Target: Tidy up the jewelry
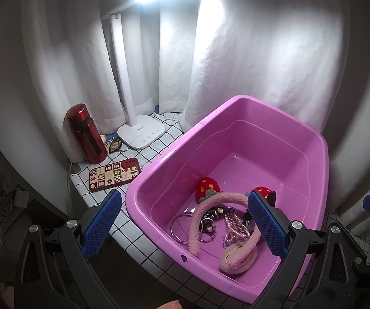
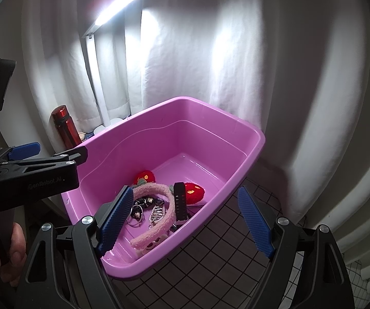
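White curtains [image 1: 249, 72] hung behind a table [image 1: 143, 242] covered in a white cloth with a black grid, lit by a white desk lamp [image 1: 141, 134] at the back. On the table stood a rectangular pink plastic tub [image 1: 313, 185], and the jewelry lay heaped in its near end: a fuzzy pink headband [image 1: 205, 213] with a plush face at one tip, thin silver bangles [image 1: 179, 226], a pearl hair claw clip [image 1: 235, 228], dark keyrings, and two red strawberry-shaped plush clips [image 1: 206, 185]. A red metal bottle [image 1: 87, 134] and a brown patterned phone case [image 1: 113, 175] sat left of the tub.

The left claw [image 1: 185, 221] hovered over the tub's near left corner, its blue pads spread wide with nothing gripped. The right claw [image 2: 185, 221] hung over the tub's near right rim, likewise wide open and empty-handed.
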A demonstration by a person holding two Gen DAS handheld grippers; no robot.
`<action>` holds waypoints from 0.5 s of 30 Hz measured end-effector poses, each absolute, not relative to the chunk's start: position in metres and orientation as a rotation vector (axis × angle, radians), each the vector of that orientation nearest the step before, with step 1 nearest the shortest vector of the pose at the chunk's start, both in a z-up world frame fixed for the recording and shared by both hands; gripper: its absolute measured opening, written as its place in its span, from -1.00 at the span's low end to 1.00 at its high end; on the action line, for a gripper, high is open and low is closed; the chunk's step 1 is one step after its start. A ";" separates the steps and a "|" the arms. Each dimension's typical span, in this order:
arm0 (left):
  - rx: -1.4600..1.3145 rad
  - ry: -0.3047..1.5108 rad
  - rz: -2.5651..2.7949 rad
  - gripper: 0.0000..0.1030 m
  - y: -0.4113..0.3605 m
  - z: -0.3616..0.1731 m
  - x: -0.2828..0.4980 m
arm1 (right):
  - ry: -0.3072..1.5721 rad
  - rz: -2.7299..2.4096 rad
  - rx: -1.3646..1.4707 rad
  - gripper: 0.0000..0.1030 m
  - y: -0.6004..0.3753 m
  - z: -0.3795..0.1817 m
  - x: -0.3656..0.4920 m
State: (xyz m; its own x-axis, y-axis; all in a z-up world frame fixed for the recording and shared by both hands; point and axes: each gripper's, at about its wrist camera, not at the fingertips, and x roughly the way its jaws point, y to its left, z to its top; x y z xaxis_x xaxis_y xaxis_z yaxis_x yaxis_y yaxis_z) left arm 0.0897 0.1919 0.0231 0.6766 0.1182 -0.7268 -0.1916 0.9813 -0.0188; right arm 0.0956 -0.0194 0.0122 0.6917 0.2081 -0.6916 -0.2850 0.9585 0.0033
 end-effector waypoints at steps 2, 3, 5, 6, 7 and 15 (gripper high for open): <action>-0.097 0.813 0.178 0.88 0.193 0.023 0.090 | 0.759 0.276 -0.106 0.54 -0.020 0.012 0.096; -0.098 0.815 0.181 0.88 0.193 0.022 0.089 | 0.758 0.274 -0.106 0.54 -0.020 0.012 0.096; -0.103 0.821 0.181 0.88 0.194 0.022 0.089 | 0.758 0.277 -0.106 0.54 -0.020 0.012 0.095; -0.103 0.824 0.183 0.88 0.194 0.022 0.089 | 0.758 0.277 -0.106 0.54 -0.020 0.012 0.095; -0.100 0.826 0.186 0.88 0.193 0.021 0.089 | 0.758 0.278 -0.107 0.54 -0.020 0.012 0.095; -0.099 0.825 0.184 0.88 0.193 0.022 0.088 | 0.756 0.275 -0.105 0.54 -0.020 0.012 0.095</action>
